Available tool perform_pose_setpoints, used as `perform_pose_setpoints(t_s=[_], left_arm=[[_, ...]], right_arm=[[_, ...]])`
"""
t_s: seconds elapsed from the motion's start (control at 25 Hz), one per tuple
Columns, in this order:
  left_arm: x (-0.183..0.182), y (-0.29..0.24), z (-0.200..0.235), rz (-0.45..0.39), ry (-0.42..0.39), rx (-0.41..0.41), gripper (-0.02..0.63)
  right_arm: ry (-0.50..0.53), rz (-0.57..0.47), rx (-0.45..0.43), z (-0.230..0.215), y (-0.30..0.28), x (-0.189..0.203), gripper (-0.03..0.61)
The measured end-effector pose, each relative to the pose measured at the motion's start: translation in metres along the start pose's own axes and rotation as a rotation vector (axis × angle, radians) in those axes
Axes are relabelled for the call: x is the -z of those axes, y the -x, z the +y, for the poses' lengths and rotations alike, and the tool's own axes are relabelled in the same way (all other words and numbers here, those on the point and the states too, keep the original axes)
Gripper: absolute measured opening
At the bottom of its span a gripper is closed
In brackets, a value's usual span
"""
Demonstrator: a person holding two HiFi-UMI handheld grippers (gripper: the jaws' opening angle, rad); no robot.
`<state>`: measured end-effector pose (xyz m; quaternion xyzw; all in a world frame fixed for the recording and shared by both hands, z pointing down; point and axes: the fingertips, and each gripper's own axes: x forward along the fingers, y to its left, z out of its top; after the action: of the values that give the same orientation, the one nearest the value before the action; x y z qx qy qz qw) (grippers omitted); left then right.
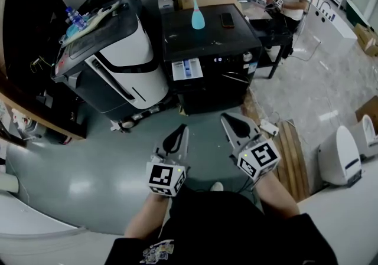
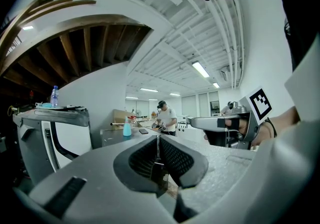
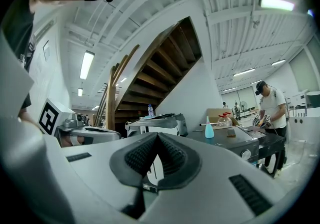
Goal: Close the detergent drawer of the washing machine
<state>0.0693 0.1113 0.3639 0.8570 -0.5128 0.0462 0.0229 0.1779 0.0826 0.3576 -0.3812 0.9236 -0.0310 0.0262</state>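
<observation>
Washing machine (image 1: 177,42) stands well beyond left gripper (image 1: 182,130) and right gripper (image 1: 227,120).

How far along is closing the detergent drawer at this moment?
Done: nothing yet. The detergent drawer sticks out from the front of the black washing machine.
In hand: nothing. The left gripper and right gripper are both shut and empty, held over the floor short of the machine.
Left: reach the drawer and push it fully in.
</observation>
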Motion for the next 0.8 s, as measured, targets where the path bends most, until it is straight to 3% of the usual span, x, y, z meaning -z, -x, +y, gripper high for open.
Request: perform_pose_setpoints(t_s=[0.44,0.8], left_arm=[[0.007,-0.017,0.043,0.001,0.027,0.029,0.006],[0.015,-0.028,0.109,0.018,0.042,0.052,0.044]], right_arm=[[-0.039,0.008,0.049,-0.006,-0.036,0.007,0.002],[-0.07,-0.003,0.083,-0.002,-0.097,0.011,0.031]])
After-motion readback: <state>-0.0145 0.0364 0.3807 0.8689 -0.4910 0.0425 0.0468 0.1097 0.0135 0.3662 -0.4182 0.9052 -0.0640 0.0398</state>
